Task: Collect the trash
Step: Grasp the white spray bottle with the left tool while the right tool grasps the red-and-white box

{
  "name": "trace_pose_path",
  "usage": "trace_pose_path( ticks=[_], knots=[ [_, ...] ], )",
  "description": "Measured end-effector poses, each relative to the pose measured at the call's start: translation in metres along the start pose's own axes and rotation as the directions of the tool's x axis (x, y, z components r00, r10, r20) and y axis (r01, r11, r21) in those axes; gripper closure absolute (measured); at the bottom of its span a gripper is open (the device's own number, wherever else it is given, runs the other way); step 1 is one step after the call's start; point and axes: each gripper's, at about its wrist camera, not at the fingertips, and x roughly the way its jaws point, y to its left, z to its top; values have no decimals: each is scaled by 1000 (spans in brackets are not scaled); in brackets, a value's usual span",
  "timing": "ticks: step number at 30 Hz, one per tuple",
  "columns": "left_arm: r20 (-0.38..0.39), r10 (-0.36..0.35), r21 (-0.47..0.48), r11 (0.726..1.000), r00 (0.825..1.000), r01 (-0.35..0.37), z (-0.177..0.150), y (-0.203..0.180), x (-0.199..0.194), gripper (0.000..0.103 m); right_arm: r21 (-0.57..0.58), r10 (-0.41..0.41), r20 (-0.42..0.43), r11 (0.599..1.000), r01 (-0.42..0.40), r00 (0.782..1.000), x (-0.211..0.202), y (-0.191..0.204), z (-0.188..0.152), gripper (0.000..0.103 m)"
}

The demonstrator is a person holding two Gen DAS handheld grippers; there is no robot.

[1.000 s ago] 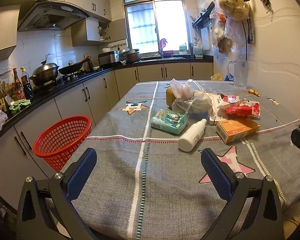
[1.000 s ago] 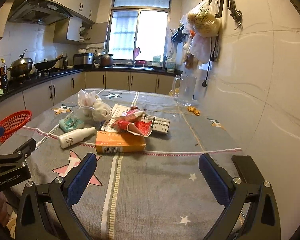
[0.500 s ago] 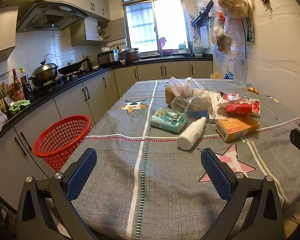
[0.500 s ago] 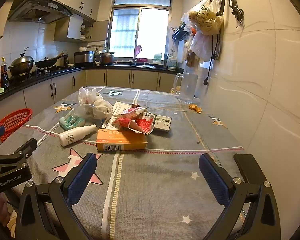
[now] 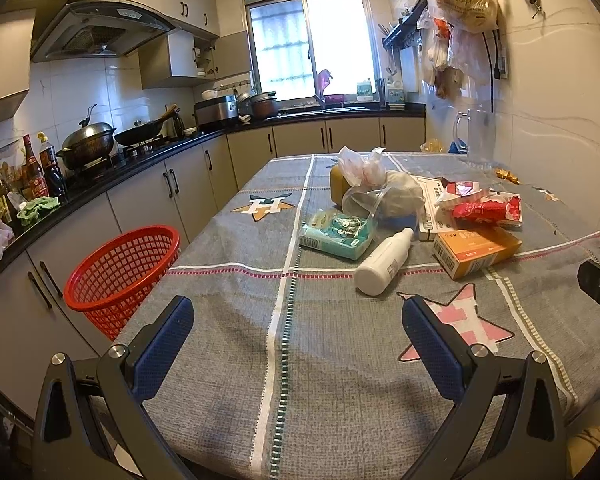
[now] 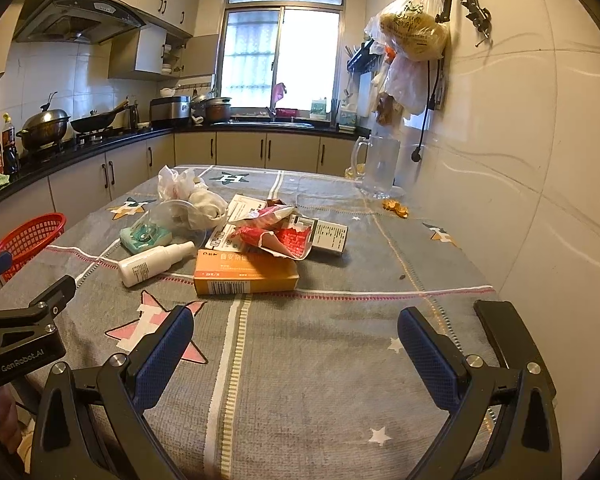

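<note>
While both tools hover over the near end of the worktop (image 5: 228,360), we find the left tool (image 5: 298,344) with its 2 blue pads spread wide apart and holding nothing, and the right tool (image 6: 294,344) likewise wide apart and unloaded. We note the trash heaped mid-worktop: a white bottle (image 5: 384,262) lying on its side, an orange box (image 5: 476,250) just beside it, a teal packet (image 5: 336,234), a red wrapper (image 5: 486,210) and a crumpled plastic bag (image 5: 384,192) behind. We record a red mesh basket (image 5: 124,272) standing off the worktop's left edge, beside the cabinets, and a clear glass jug (image 6: 376,166) near the wall.
</note>
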Motion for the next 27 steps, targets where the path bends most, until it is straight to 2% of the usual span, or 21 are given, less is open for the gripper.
trace_pose_path(
  ticks=[6, 9, 13, 16, 21, 23, 26, 27],
  knots=[
    [-50, -68, 3, 998, 996, 68, 9, 4, 12, 0, 22, 69, -33, 997, -68, 997, 7, -9, 2, 0],
    [-93, -138, -34, 990, 986, 135, 21, 11, 24, 0, 65, 122, -66, 991, -118, 990, 15, -17, 3, 4],
    [-136, -194, -44, 981, 971, 190, 34, 13, 37, 13, 111, 186, -109, 978, -174, 976, 26, -25, 2, 13],
    [-187, -246, -46, 969, 951, 241, 41, 9, 50, 22, 122, 216, -121, 972, -202, 969, 31, -26, 3, 16],
    [-240, -254, -11, 966, 937, 258, 48, -2, 66, 34, 98, 269, -132, 961, -257, 954, 38, -25, 14, 23],
    [-260, -252, 5, 965, 932, 263, 49, -7, 74, 40, 86, 289, -140, 956, -279, 947, 43, -23, 19, 30],
    [-302, -283, 5, 955, 911, 298, 50, -12, 86, 51, 48, 302, -150, 953, -298, 941, 52, -19, 29, 39],
    [-312, -288, 8, 952, 905, 306, 50, -14, 90, 51, 31, 307, -153, 951, -306, 939, 56, -17, 33, 41]
  ],
)
